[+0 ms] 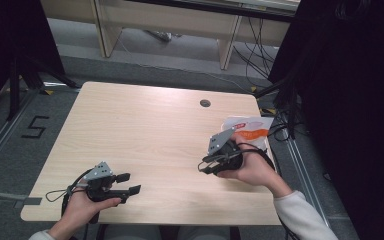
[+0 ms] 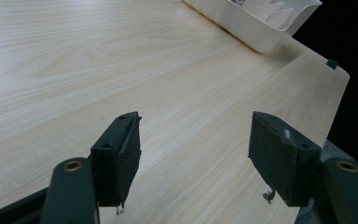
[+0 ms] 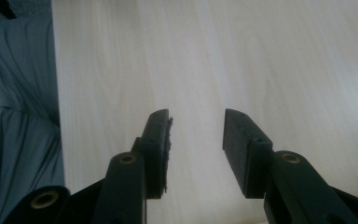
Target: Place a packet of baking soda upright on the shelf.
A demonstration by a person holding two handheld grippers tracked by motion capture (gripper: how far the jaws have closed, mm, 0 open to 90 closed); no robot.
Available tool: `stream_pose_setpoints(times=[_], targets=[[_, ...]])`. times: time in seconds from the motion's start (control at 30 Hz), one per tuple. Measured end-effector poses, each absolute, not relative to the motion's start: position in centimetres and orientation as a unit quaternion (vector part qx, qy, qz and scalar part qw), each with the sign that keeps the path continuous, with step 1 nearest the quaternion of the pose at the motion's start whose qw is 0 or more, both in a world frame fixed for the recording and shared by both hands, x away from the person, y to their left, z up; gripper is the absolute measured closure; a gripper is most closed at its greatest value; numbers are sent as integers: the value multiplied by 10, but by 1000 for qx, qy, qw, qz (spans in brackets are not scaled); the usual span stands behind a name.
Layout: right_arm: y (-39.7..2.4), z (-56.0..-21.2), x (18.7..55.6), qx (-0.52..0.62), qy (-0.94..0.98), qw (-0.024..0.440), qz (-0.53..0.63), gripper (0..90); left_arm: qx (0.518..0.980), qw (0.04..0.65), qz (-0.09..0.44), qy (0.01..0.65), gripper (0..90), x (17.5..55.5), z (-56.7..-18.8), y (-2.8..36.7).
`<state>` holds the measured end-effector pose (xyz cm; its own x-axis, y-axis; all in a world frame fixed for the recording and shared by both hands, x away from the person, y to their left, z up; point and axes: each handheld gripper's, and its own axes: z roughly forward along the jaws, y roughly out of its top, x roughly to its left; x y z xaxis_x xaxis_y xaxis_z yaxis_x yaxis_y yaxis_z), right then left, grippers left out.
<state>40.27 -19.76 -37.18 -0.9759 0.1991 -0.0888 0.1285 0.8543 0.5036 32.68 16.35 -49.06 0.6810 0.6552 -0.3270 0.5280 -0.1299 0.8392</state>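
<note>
My right claw point(image 1: 203, 167) is released and empty, as is my left claw point(image 1: 131, 183). Just behind the right claw, on the light wooden worktop point(image 1: 145, 135), lies a white-and-orange plastic packet point(image 1: 252, 129). It looks light, soft and slippery; I would pinch one edge.

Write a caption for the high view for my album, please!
A person rests two open tongs, left and right, over a wooden table, with a white-and-orange packet behind the right hand.

A lab-like recording room: black curtains point(image 1: 360, 100), floor-taped number point(image 1: 34, 127), loose cables point(image 1: 255, 55), bare wooden table point(image 1: 145, 130)
</note>
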Motion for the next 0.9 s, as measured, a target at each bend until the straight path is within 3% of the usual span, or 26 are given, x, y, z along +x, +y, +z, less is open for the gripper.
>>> stream_pose_setpoints(times=[0.27, 0.6, 0.9], targets=[[-197, -412, 381, 90, 961, 23, 262, 598, 751, 527, 60, 393, 333, 327, -491, 164], [-198, -448, 363, 98, 957, 4, 274, 581, 752, 525, 62, 394, 333, 327, -491, 164], [-202, -442, 359, 110, 958, 11, 265, 548, 753, 529, 63, 387, 333, 328, -491, 164]])
